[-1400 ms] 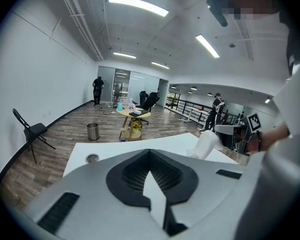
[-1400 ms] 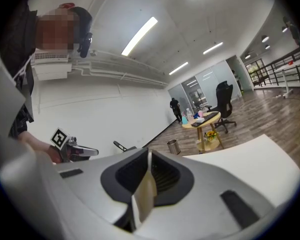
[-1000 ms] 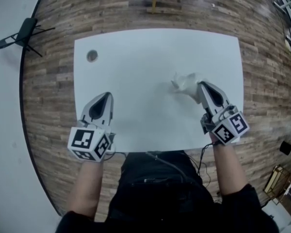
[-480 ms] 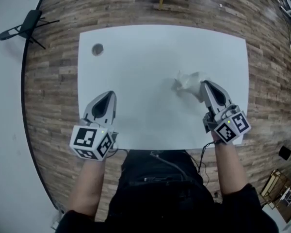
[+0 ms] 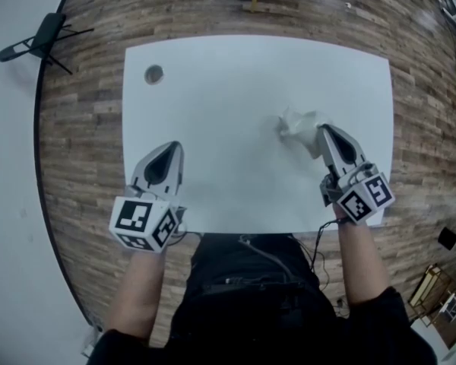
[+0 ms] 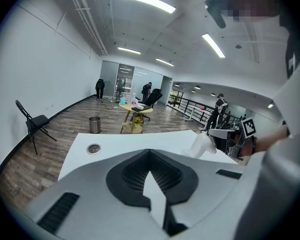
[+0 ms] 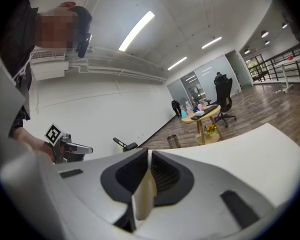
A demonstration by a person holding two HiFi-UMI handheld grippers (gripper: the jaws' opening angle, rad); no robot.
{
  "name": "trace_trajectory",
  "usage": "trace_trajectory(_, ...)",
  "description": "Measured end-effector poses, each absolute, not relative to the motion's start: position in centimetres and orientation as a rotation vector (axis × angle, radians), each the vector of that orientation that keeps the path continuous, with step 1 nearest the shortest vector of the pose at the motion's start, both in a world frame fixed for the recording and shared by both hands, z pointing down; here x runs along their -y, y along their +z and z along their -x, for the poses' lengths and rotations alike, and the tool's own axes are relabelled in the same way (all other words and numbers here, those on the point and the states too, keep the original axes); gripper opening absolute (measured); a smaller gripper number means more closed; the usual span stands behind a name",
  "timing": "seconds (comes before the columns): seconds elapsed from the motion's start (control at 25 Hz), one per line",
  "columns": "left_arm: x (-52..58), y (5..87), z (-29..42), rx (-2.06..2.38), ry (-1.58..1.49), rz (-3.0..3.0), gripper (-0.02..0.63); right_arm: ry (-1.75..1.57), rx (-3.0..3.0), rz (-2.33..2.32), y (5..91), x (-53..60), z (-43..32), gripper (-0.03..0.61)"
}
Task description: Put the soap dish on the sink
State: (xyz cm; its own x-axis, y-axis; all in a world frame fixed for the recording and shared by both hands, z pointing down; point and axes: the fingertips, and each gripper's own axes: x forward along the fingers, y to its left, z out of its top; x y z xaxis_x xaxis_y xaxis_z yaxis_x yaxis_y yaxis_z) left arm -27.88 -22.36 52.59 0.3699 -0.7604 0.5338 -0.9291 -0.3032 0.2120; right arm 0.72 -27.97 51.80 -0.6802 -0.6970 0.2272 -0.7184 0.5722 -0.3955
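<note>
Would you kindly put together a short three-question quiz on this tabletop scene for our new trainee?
1. Multiple choice: which gripper holds the soap dish? A) left B) right C) neither
2. True or false: the round hole in the table lies right beside the soap dish.
3. Short answer: what stands on the wooden floor beyond the table's far-left corner?

Key
1. B: the right gripper is shut on it.
2. False: the hole is near the far-left corner, well apart from the dish.
3. A black folding chair.
</note>
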Motion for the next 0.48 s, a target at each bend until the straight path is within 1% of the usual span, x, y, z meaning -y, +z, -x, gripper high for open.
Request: trace_trajectory(0.48, 22.43, 52.83, 27.93, 1.450, 0.472, -2.155, -0.011, 0.738, 2.726, -1.240, 52.77, 27.46, -0.77, 0.028)
